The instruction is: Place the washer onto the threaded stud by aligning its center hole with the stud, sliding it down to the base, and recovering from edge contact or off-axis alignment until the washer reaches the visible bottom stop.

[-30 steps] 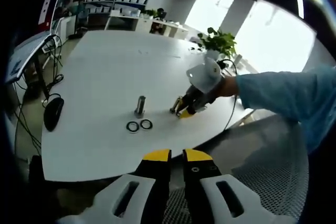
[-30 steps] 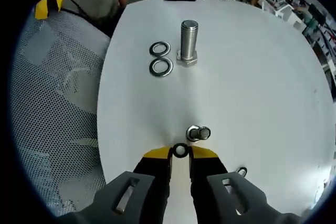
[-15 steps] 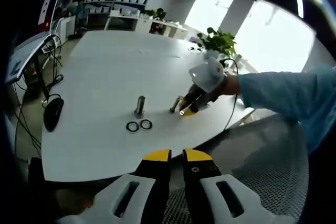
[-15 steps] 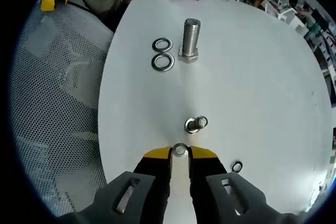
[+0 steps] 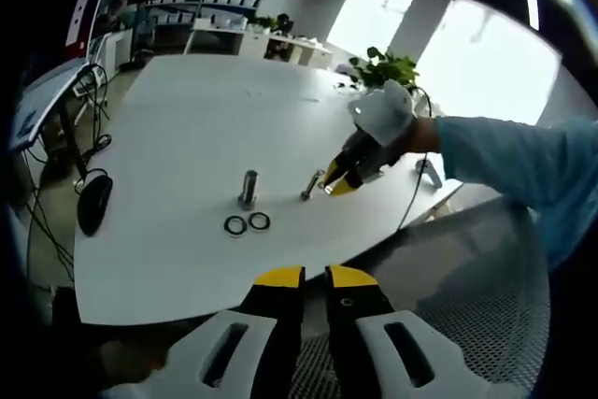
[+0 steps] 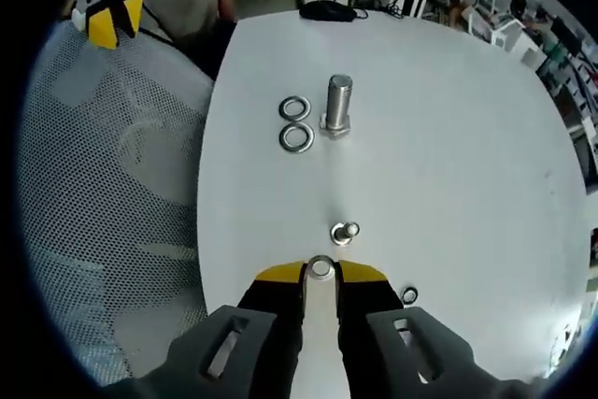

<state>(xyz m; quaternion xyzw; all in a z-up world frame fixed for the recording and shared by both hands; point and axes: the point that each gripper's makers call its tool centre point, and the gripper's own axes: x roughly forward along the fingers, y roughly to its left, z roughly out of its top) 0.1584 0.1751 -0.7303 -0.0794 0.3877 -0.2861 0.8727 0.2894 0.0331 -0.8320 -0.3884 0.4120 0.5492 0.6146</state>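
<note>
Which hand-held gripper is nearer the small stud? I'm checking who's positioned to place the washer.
Right. The right hand-held gripper, holding a washer, hangs just short of the small stud. The left hand-held gripper sits off the table's near edge, far from it.

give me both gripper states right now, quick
Left gripper: shut, holding nothing, out past the table edge.
Right gripper: shut on a washer, raised above the table, short of the small stud.
</note>
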